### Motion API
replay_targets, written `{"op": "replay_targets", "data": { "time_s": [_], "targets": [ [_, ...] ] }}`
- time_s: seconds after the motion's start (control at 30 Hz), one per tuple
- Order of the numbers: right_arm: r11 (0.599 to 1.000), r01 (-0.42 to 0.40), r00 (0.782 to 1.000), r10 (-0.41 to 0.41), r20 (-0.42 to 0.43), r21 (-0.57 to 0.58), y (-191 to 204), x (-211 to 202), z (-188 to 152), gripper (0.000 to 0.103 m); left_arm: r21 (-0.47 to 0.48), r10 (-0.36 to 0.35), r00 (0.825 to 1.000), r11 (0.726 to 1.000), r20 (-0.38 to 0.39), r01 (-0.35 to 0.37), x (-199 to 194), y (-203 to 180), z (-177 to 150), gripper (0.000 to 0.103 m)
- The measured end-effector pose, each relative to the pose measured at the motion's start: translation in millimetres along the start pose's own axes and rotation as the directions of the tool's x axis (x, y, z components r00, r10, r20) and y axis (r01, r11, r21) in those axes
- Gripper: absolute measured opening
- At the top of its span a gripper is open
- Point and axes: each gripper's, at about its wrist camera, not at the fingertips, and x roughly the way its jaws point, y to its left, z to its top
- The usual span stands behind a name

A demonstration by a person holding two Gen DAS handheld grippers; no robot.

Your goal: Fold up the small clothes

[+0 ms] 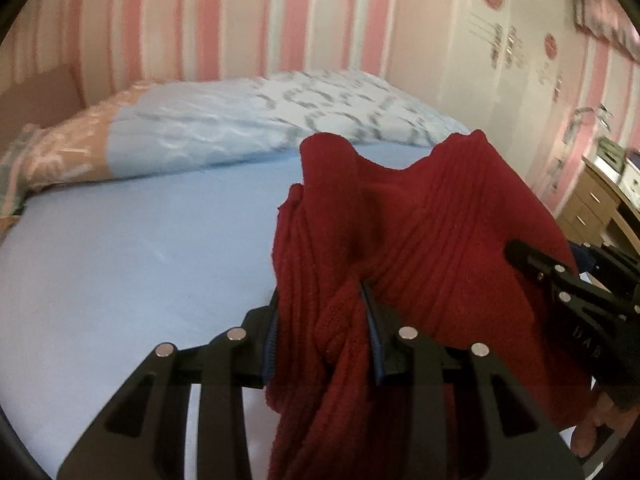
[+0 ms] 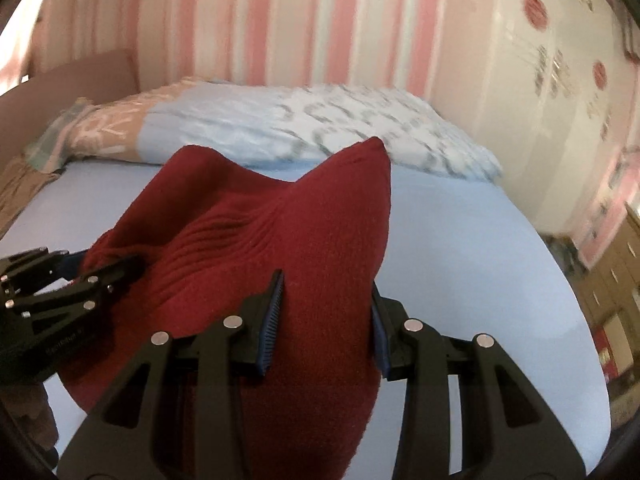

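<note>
A dark red ribbed knit garment [image 1: 432,232] is hanging bunched above the blue bed [image 1: 132,240], both the left hand-held gripper [image 1: 320,336] and right hand-held gripper [image 2: 326,320] clamping its cloth, open sheet lying around

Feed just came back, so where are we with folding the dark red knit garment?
Done: nothing looks folded yet. In hand: the dark red ribbed knit garment is lifted above the light blue bed sheet, pinched by the left gripper and the right gripper, bunched and draped between them. Left: lay it flat on the sheet, smooth it, then make the folds.
</note>
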Motion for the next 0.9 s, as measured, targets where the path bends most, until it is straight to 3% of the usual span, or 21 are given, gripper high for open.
{"op": "replay_targets", "data": {
  "time_s": [0.13, 0.23, 0.4, 0.57, 0.67, 0.77, 0.9],
  "targets": [
    [0.995, 0.068, 0.994, -0.061, -0.093, 0.075, -68.6, 22.4, -41.1, 0.039, 0.063, -0.084, 0.995, 0.994, -0.049, 0.087, 54.2, -61.4, -18.1, 0.036],
    [0.982, 0.15, 0.975, -0.128, -0.181, 0.113, -119.2, 46.2, -85.1, 0.039, 0.145, -0.156, 0.985, 0.975, -0.074, 0.166, 94.7, -109.0, -38.6, 0.037],
    [0.964, 0.235, 0.951, -0.201, -0.235, 0.124, -160.9, 62.5, -136.5, 0.038, 0.243, -0.197, 0.973, 0.945, -0.119, 0.221, 136.8, -171.2, -72.9, 0.04],
    [0.969, 0.238, 0.957, -0.222, -0.184, 0.067, -152.1, 62.0, -145.8, 0.039, 0.22, -0.169, 0.98, 0.957, -0.103, 0.188, 144.0, -164.2, -92.5, 0.049],
    [0.963, 0.251, 0.957, -0.232, -0.175, 0.094, -144.9, 65.4, -146.6, 0.042, 0.248, -0.136, 0.986, 0.956, -0.096, 0.156, 135.3, -151.2, -99.1, 0.055],
    [0.948, 0.29, 0.947, -0.264, -0.185, 0.128, -143.6, 64.1, -140.4, 0.056, 0.243, -0.126, 0.986, 0.959, -0.108, 0.149, 125.5, -140.5, -101.6, 0.065],
    [0.95, 0.287, 0.956, -0.277, -0.094, 0.124, -125.1, 28.8, -121.7, 0.091, 0.207, -0.095, 0.994, 0.973, -0.063, 0.106, 92.5, -124.3, -89.5, 0.083]
  ]
}}
